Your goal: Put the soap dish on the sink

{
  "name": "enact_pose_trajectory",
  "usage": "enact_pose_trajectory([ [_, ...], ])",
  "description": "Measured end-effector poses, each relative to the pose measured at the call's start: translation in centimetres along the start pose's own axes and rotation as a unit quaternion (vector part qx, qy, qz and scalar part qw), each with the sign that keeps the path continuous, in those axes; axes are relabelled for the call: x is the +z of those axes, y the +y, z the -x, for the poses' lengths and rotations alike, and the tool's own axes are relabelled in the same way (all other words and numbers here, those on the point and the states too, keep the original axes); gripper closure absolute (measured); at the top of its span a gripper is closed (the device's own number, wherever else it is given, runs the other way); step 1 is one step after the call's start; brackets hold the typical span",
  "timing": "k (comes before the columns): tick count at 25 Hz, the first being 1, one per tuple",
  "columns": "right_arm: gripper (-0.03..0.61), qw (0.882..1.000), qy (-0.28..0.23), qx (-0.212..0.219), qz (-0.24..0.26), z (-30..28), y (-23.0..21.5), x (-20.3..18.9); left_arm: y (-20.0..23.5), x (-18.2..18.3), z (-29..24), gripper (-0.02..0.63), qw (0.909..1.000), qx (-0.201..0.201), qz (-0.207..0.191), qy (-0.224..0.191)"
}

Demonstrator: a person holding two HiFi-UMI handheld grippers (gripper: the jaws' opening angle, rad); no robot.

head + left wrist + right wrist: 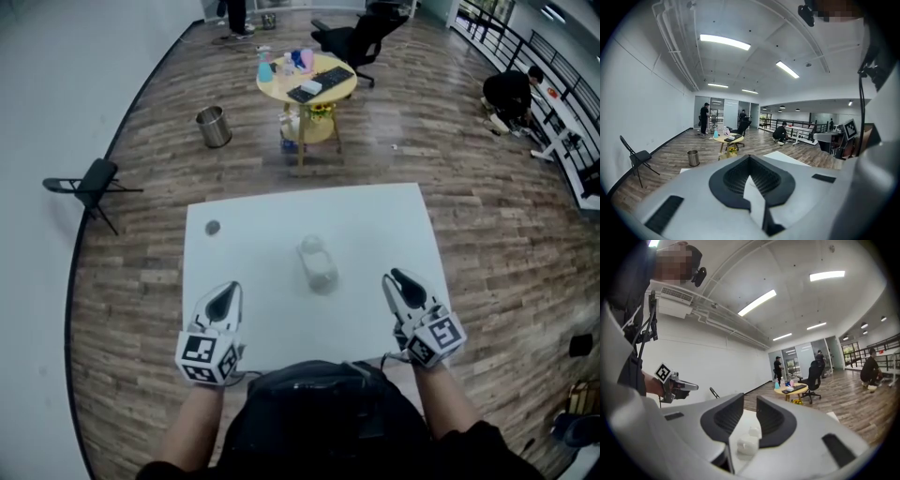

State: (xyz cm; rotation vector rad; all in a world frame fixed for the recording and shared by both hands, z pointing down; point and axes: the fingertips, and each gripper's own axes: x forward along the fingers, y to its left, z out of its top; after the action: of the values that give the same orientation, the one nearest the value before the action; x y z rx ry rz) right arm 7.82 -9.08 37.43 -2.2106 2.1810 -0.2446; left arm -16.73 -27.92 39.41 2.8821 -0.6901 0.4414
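A pale, translucent soap dish (317, 262) lies near the middle of the white table (375, 220); it is made of a small part and a bigger one close together. In the right gripper view the soap dish (747, 445) shows low in the gap between the jaws, some way beyond them and untouched. My right gripper (401, 281) hovers over the table's near right part, open and empty (750, 413). My left gripper (225, 298) is at the near left with its tips together and nothing in it (750, 159). A small grey disc (213, 227) sits at the table's far left.
Beyond the table on the wooden floor are a round yellow table (307, 82) with clutter, a metal bin (214, 127), a folding chair (92, 183) and an office chair (361, 37). A person (511, 94) crouches by a railing at far right.
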Motion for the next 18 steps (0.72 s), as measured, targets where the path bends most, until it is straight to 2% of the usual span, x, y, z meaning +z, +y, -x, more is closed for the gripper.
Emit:
enact_pose_trajectory([
  [3,0.505,1.0,0.002,-0.003,0.005,0.5,-0.1,-0.5,0.0,0.0,0.0,0.624,1.0,0.0,-0.001,-0.002],
  [7,0.546,1.0,-0.004,-0.018,-0.019,1.0,-0.3,-0.3,-0.2,-0.3,0.5,0.624,1.0,0.002,-0.001,0.001],
  [9,0.549,1.0,-0.006,-0.018,-0.016,1.1,-0.3,-0.3,-0.4,-0.4,0.9,0.624,1.0,0.005,0.0,0.002],
  [10,0.572,1.0,-0.004,-0.017,-0.009,1.2,-0.2,-0.5,-0.3,-0.5,1.0,0.624,1.0,0.007,0.0,0.003],
  [18,0.572,1.0,0.014,-0.007,0.006,1.3,0.1,-2.0,0.0,-1.3,2.3,0.624,0.9997,0.022,0.008,0.006],
])
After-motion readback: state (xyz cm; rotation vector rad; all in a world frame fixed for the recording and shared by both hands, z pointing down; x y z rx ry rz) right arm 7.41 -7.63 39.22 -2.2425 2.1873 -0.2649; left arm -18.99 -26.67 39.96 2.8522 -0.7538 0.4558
